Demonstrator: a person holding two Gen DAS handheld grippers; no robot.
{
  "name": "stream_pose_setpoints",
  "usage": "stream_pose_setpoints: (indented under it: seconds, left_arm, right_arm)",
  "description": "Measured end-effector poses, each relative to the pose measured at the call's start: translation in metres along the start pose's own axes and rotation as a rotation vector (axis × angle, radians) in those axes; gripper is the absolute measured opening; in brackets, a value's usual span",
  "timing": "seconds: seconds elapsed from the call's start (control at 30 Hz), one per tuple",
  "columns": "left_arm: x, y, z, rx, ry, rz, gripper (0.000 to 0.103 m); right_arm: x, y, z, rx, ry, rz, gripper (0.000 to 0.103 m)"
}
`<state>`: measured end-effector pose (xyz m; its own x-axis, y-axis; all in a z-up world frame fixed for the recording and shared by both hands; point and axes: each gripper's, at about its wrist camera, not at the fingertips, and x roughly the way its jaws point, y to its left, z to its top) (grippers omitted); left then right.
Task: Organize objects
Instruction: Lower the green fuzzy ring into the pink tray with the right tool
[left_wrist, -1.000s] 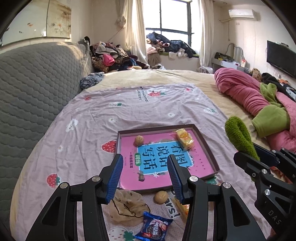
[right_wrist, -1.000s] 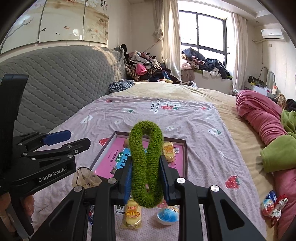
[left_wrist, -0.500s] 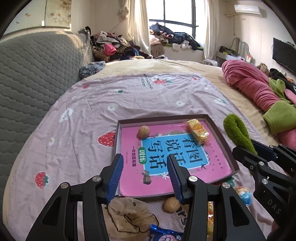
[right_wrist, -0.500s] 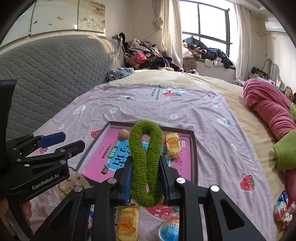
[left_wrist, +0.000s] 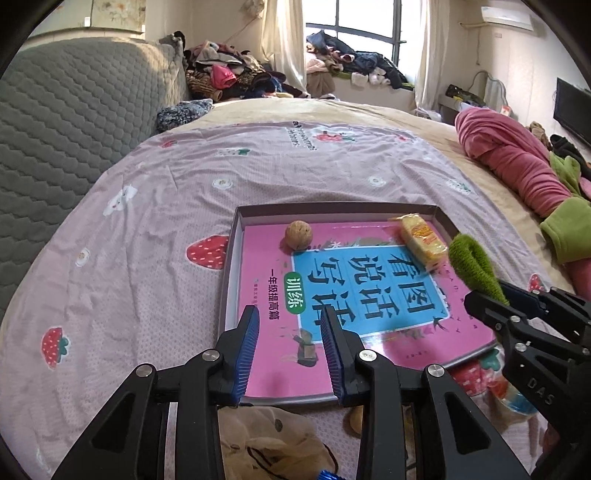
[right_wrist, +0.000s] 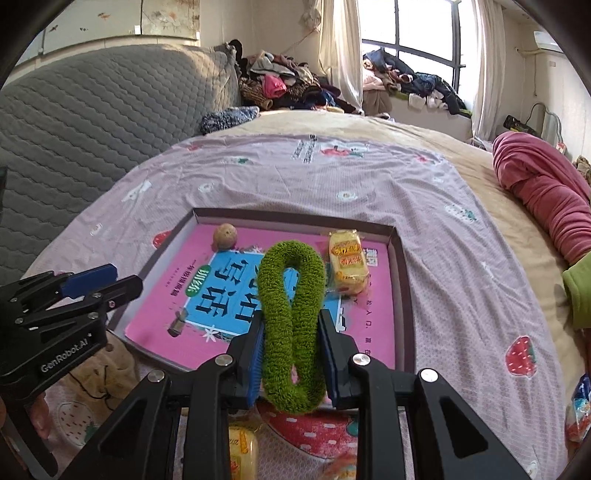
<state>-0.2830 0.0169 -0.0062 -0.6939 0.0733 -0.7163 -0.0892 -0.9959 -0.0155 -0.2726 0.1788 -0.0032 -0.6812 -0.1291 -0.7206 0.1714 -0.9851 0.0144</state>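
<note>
The right gripper (right_wrist: 291, 350) has its jaws squeezed tight on a fuzzy green loop (right_wrist: 291, 295). The loop stands up tall between the jaws, long way pointing away from the hand, with its round top sticking out past the tips. Right under that top, and a bit ahead, lies the tray (right_wrist: 400, 258) on the bed (right_wrist: 443, 206). A pink book (right_wrist: 384, 325) covers the bottom of the tray. So the loop is already hanging over the tray, and I think the next move is just down and let go.

A nut (right_wrist: 224, 236) sits at the far left of the tray, and a yellow snack pack (right_wrist: 349, 260) sits just to the right of the loop's top. The bare pink spot between them looks like the best place to drop it.

The left gripper (left_wrist: 290, 336) has nothing between its jaws, and they are closing, with only a narrow gap left. It hangs over the near edge of the tray. The right hand is the one with the loop, so it goes first.
</note>
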Motion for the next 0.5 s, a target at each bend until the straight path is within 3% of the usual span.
stream_pose_setpoints:
  seconds: [0.5]
  left_arm:
    - [0.018, 0.006, 0.0, -0.001, -0.012, -0.011, 0.036]
  right_arm:
    - [0.052, -0.025, -0.008, 0.064, 0.135, -0.034, 0.027]
